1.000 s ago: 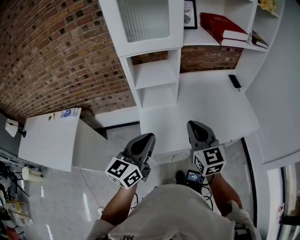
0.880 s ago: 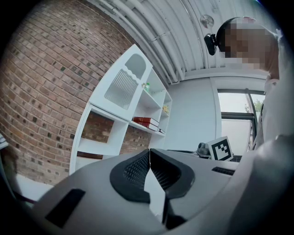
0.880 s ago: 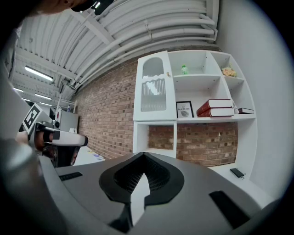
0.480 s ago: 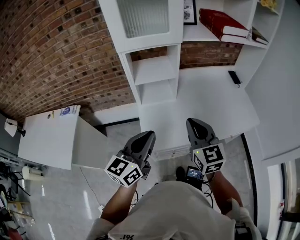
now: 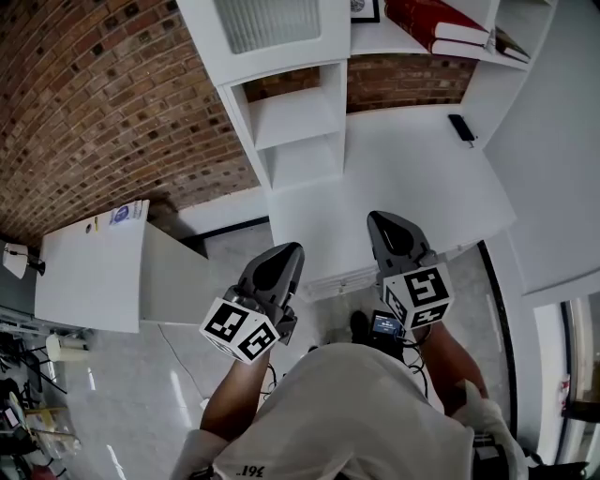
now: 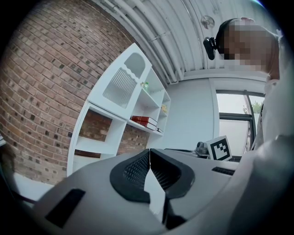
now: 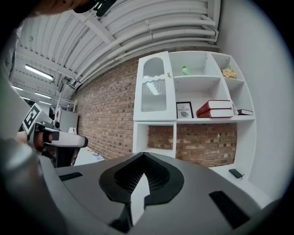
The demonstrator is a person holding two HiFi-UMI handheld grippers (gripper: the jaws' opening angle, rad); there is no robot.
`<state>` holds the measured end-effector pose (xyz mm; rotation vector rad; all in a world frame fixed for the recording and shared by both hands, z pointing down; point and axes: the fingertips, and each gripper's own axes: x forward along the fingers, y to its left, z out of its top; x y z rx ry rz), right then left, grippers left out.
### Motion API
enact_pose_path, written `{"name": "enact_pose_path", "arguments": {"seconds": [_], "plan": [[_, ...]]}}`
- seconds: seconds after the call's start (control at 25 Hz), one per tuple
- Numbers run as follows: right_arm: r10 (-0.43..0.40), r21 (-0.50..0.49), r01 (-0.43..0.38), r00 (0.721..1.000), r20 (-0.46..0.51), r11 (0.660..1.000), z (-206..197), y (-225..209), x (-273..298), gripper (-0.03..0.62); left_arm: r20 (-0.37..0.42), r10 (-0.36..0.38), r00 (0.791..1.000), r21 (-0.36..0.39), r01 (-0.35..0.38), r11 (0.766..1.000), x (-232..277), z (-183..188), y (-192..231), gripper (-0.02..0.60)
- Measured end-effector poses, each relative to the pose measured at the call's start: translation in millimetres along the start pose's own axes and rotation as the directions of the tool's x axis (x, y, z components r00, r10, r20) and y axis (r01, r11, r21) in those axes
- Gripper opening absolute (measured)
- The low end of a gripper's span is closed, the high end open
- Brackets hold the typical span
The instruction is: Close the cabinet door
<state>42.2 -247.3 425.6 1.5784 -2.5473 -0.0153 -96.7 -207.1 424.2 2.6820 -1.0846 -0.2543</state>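
Up the head view slid the whole shelf unit (image 5: 291, 141) since a second ago, and the red books (image 5: 433, 21) were now nearly cut off at the top edge, while both claws held the same places low in the frame. Left claw (image 5: 292, 247): jaws pressed together, ribbed pads meeting along one line, nothing between them. Right claw (image 5: 379, 217): shut tight as well, and empty. Each carried its marker cube (image 5: 243, 329) at the rear, near the person's forearms.

Both pointed toward the shelf unit, side by side and apart from each other. The right one hung over the near edge of the white surface (image 5: 412, 178), the left just off that edge, over the floor (image 5: 141, 394). Neither touched anything. Out on the surface, a small black device (image 5: 460, 128) lay alone near the far right corner.

Further out, the cabinet door (image 5: 267, 28), white with a ribbed glass panel, stood in the top left compartment of the unit, well apart from both claws. In the right gripper view it lay flat with the unit's front, a small knob on its right edge. Right of it stood a framed picture (image 7: 184, 109), then the stacked books. Brick wall (image 5: 103, 103) ran behind and off to the left, where a low white cabinet (image 5: 94, 272) stood with a booklet (image 5: 127, 214) on its top.
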Motion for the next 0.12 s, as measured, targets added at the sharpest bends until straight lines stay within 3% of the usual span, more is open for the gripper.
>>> {"name": "enact_pose_path", "arguments": {"seconds": [0.12], "plan": [[-0.002,-0.013,0.002,1.000,0.018,1.000,4.8,-6.8,4.3,0.026,0.016,-0.001,1.000,0.013,0.001,1.000,5.0,3.5,2.0,0.012]]}}
